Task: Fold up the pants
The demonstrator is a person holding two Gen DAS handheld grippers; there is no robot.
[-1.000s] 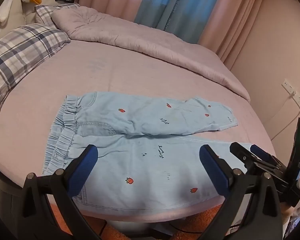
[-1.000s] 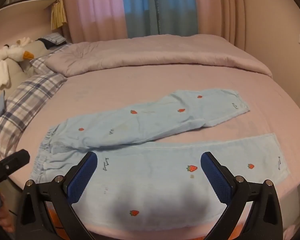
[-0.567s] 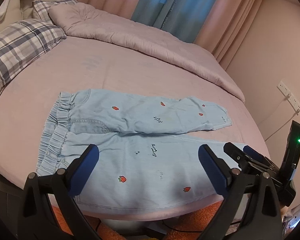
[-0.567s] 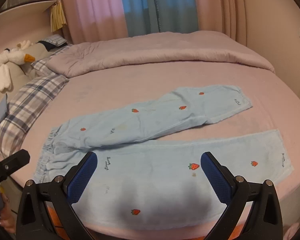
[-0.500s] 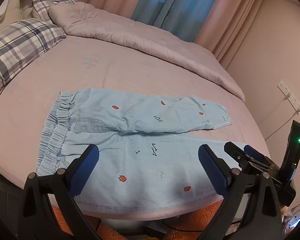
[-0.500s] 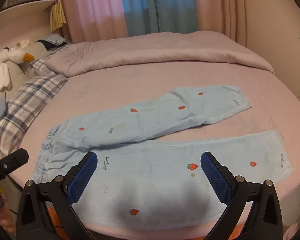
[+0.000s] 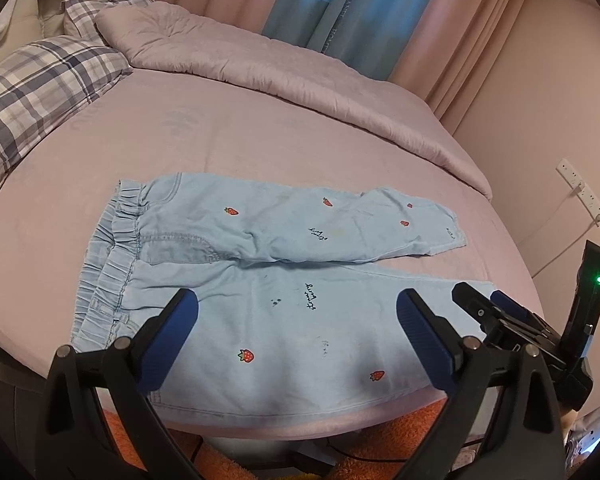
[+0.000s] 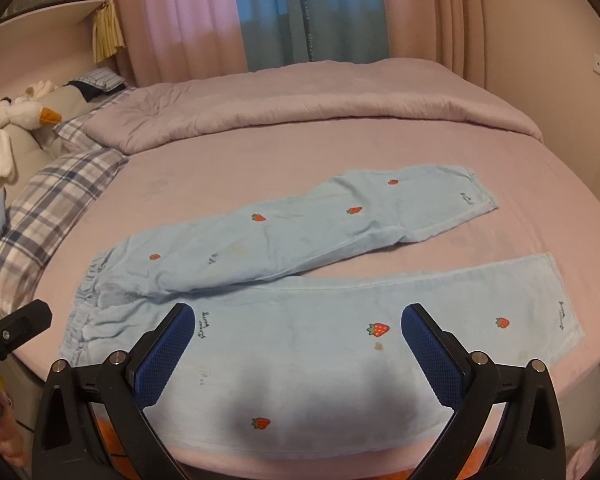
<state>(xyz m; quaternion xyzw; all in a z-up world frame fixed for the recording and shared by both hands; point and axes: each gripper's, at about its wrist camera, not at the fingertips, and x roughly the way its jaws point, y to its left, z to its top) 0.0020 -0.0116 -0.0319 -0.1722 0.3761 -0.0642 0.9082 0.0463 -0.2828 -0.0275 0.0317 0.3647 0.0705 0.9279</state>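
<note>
So, going left to right: plaid pillow (image 7: 40, 80) sits at the left edge of the bed (image 7: 260, 136), w/ a stuffed goose (image 8: 16, 120) behind it. The pants (image 7: 284, 280) (light blue, strawberry print) lie flat on the pink sheet near the front edge, elastic waistband (image 7: 108, 264) on the left, both legs running off to the right. Far leg angles away a bit, near leg runs along the mattress edge. Folded duvet (image 8: 320, 100) lies across the back, curtains (image 8: 260, 12) behind that. Left gripper (image 7: 296, 320) hovers over the near leg, jaws spread wide, nothing in them. Right gripper (image 8: 296, 340) same deal further right: wide apart, empty, not touching the fabric afaict.
</note>
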